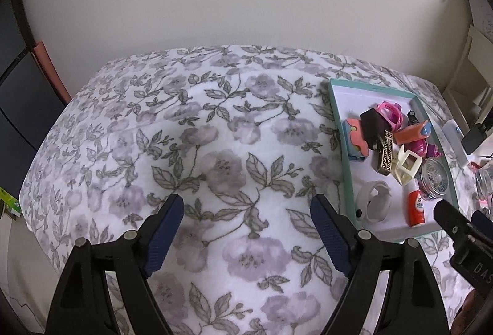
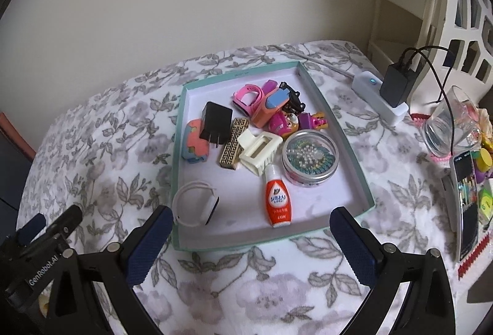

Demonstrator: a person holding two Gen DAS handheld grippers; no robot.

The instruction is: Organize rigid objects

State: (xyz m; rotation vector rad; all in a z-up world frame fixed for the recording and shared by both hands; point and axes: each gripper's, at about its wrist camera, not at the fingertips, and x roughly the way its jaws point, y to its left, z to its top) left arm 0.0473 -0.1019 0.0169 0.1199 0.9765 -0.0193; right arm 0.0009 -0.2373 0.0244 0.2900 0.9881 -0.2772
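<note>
A shallow teal-rimmed box lid [image 2: 365, 181] [image 1: 336, 107] lies on the floral blanket and holds the small items: a white watch [image 2: 194, 205] [image 1: 372, 201], a red-and-white bottle [image 2: 277, 202] [image 1: 415, 207], a round tin of beads [image 2: 311, 157], a cream hair claw [image 2: 258, 154], a black plug [image 2: 215, 120], a gold patterned case [image 2: 234, 142] and a pink watch [image 2: 248, 96]. My left gripper [image 1: 246, 211] is open over bare blanket, left of the lid, with nothing between its fingers. My right gripper [image 2: 251, 225] is open above the lid's near edge, holding nothing.
A white power strip [image 2: 379, 94] with a black charger sits right of the lid. A glass [image 2: 453, 125], a phone [image 2: 466, 202] and small toys crowd the right edge. A white basket [image 2: 468, 5] stands behind. The wall runs along the back.
</note>
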